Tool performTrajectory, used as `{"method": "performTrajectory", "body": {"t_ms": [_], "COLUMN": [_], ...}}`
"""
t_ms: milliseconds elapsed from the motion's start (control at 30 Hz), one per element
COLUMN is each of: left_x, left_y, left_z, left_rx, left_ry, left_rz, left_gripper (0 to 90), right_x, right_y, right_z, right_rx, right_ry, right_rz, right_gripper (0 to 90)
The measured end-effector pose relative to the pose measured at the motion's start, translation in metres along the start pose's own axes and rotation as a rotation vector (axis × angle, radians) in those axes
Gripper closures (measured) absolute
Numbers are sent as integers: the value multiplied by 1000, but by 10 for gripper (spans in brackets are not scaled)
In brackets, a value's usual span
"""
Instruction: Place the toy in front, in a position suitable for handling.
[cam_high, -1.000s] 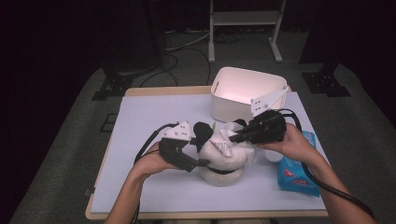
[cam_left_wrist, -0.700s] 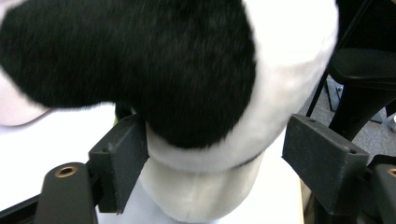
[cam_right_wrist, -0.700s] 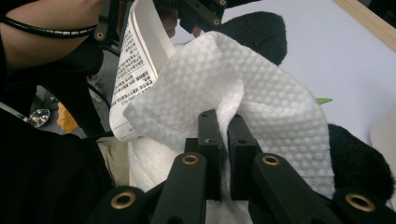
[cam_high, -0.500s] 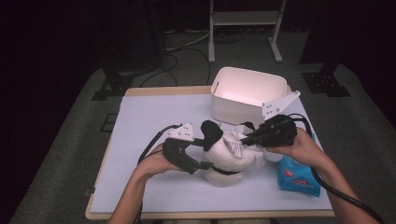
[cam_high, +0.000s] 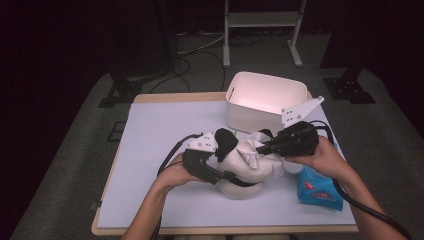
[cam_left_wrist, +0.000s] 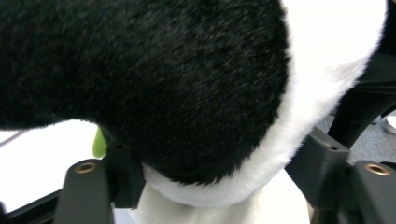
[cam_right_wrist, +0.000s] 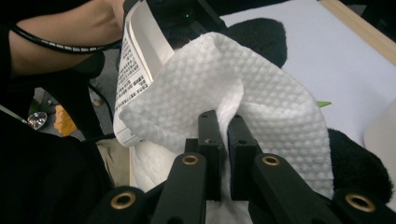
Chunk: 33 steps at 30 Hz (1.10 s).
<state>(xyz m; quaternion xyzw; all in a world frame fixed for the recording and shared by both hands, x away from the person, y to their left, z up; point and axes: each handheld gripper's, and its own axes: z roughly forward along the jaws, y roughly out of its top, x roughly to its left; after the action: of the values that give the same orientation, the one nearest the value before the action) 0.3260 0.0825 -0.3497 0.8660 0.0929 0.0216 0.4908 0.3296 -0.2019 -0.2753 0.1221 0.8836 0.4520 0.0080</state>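
Wipe pinched between right gripper fingers, on plush panda.

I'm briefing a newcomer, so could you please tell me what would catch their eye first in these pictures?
At the table's middle sits a black-and-white plush toy, with both claws on it. The right claw is shut on a white dimpled wipe held over the toy, while the left claw straddles its dark fur. Behind stands a white bin; a blue wipe pack lies at the right.
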Motion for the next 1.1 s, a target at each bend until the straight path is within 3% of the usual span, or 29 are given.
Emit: {"method": "performTrajectory", "body": {"t_ms": [167, 333, 767, 1100], "left_x": [-3, -6, -8, -10], "left_y": [0, -4, -2, -8], "left_z": [-3, -5, -14, -21], "left_rx": [10, -8, -21, -20], "left_ry": [7, -4, -16, -22], "left_rz": [23, 32, 41, 49], "left_gripper": [359, 374, 387, 393], "right_x": [2, 4, -11, -21], "right_y": [8, 5, -17, -23], "right_z": [1, 0, -18, -11], "right_rx": [-45, -38, -34, -42], "right_ry": [25, 46, -13, -9], "right_rz": [4, 10, 78, 114], "right_gripper": [859, 859, 858, 858]}}
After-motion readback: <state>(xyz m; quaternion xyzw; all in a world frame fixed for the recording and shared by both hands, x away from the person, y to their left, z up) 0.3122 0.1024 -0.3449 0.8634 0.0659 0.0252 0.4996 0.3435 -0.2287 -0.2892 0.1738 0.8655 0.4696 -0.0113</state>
